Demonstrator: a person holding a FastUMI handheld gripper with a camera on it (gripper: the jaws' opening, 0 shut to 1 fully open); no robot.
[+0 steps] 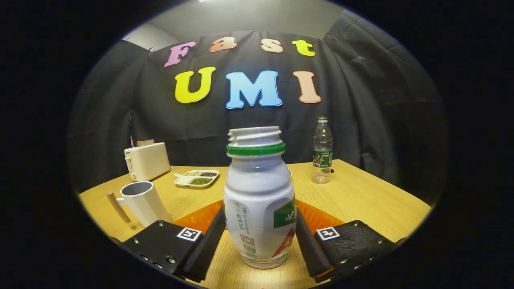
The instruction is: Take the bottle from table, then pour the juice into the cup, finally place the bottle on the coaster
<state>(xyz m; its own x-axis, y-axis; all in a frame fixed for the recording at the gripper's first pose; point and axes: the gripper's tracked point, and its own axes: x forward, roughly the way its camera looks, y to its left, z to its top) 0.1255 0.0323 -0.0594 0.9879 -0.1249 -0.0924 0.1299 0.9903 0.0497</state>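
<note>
the gripper [259, 245] has its two fingers set on either side of the bottle [259, 208], inner faces right against the lower body, so it looks closed on it, though how firmly cannot be told. the bottle stands upright on the table [361, 200] between the fingers, cap off, green ring under the open neck. the cup [142, 202] sits at ten o'clock from the bottle, near the left finger, handle pointing outward. an orange mat (probably the coaster) [198, 218] lies just behind the bottle. risks as i judge them: the rounded, glossy body could slip or twist in a loose grip during the lift, and with no cap any early tilt would spill juice short of the cup.
</note>
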